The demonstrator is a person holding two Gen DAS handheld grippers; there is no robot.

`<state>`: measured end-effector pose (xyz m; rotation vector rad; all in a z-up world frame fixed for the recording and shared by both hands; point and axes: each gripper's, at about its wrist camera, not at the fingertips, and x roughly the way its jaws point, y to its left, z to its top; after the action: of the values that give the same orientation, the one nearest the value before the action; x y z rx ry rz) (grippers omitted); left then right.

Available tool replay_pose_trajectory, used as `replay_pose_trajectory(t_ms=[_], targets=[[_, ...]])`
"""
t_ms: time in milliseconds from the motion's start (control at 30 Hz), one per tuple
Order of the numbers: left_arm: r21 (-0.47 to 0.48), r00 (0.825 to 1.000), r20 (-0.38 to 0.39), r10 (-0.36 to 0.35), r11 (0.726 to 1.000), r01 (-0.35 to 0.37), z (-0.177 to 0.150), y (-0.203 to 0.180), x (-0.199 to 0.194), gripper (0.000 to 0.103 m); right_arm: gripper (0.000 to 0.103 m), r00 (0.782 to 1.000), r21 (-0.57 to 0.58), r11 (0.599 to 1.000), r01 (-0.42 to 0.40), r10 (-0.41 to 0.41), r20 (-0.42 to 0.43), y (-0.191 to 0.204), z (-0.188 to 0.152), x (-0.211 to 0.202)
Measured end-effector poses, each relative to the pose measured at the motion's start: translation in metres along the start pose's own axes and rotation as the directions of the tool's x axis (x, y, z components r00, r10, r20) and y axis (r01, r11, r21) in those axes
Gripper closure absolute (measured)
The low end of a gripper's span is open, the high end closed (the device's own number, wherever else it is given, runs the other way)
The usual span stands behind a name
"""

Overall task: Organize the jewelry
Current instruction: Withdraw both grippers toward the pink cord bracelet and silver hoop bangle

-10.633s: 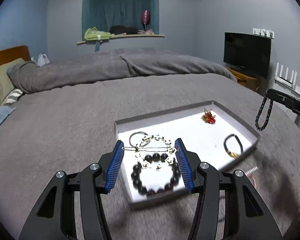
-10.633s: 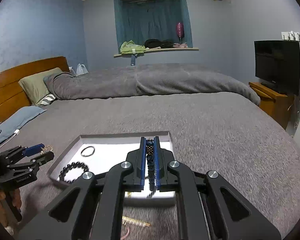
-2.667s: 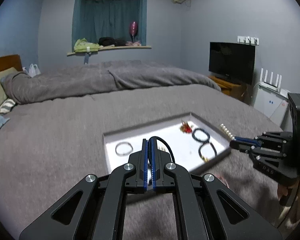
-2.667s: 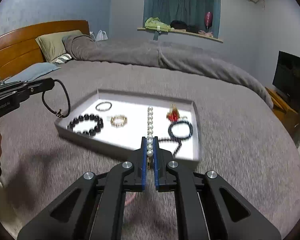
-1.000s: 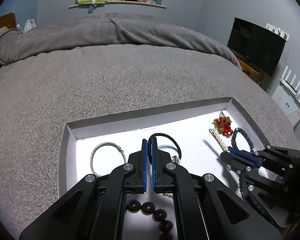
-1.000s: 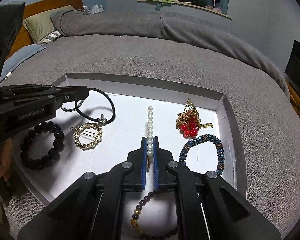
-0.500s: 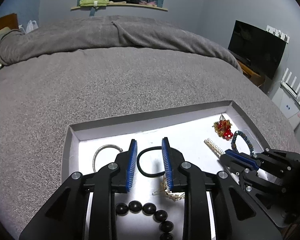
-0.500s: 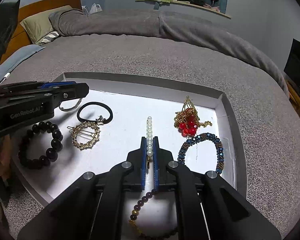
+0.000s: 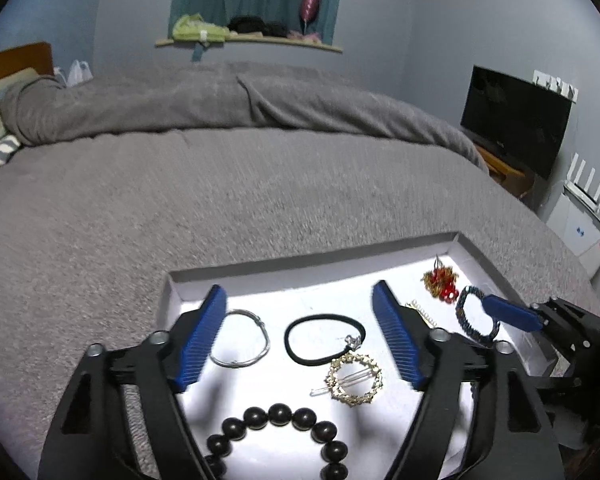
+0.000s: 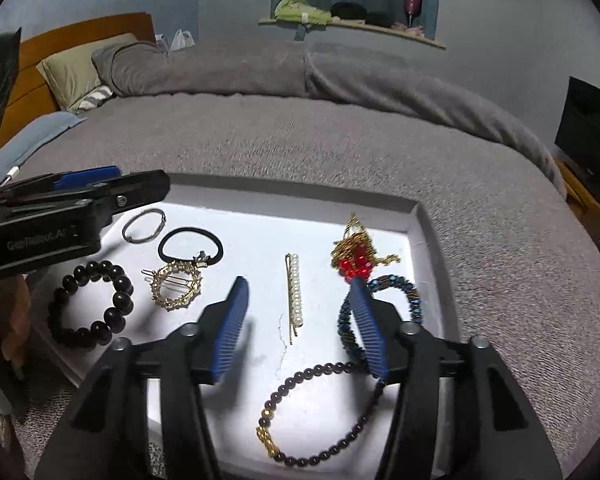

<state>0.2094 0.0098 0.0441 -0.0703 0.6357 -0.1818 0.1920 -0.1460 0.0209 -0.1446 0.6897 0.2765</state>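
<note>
A grey-walled tray [image 10: 416,216] with a white floor lies on the bed and holds the jewelry. My left gripper [image 9: 300,300] is open and empty above a black hair tie [image 9: 324,338] [image 10: 190,246], beside a silver bangle [image 9: 240,340] and a gold round clip [image 9: 354,378]. My right gripper [image 10: 298,284] is open and empty over a pearl hair pin [image 10: 294,292]. A red and gold ornament [image 10: 356,256], a blue beaded bracelet [image 10: 404,292], a thin dark bead bracelet [image 10: 320,412] and a large black bead bracelet [image 10: 90,304] lie around it.
The tray rests on a grey bedspread [image 9: 220,200]. A folded grey duvet [image 9: 180,100] and pillows [image 10: 72,68] lie at the far end. A television [image 9: 516,120] stands at the right wall.
Both grippers have opened. The left one let the black hair tie down into the tray. The right one let the pearl hair pin down flat on the tray floor.
</note>
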Motion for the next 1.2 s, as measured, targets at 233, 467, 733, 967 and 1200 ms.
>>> replay_pose_trajectory(t_ms=[233,467,733,967,1200], targets=[[-0.037,0.998,0.056,0.033,0.999,-0.031,-0.002,0.009,-0.028,0.012,0.012,0.998,0.022,1.0,0.02,-0.021,0.059,-0.004,-0.004,-0.03],[-0.009,0.993,0.079,0.084,0.996,-0.083,-0.013,0.007,-0.051,0.01,0.006,0.993,0.073,0.996,0.043,-0.05,0.105,-0.01,-0.013,-0.052],[0.006,0.994,0.085,0.072,0.997,-0.072,-0.036,0.008,-0.08,0.01,0.006,0.986,0.128,0.991,0.042,-0.062,0.152,-0.014,-0.035,-0.08],[0.025,0.993,0.108,0.052,0.998,-0.055,-0.054,0.003,-0.108,0.009,0.006,0.982,0.111,0.992,0.067,-0.085,0.169,-0.009,-0.06,-0.102],[0.05,0.993,0.104,0.05,0.997,-0.056,-0.075,-0.001,-0.122,0.009,0.006,0.978,0.109,0.991,0.075,-0.095,0.186,-0.004,-0.083,-0.12]])
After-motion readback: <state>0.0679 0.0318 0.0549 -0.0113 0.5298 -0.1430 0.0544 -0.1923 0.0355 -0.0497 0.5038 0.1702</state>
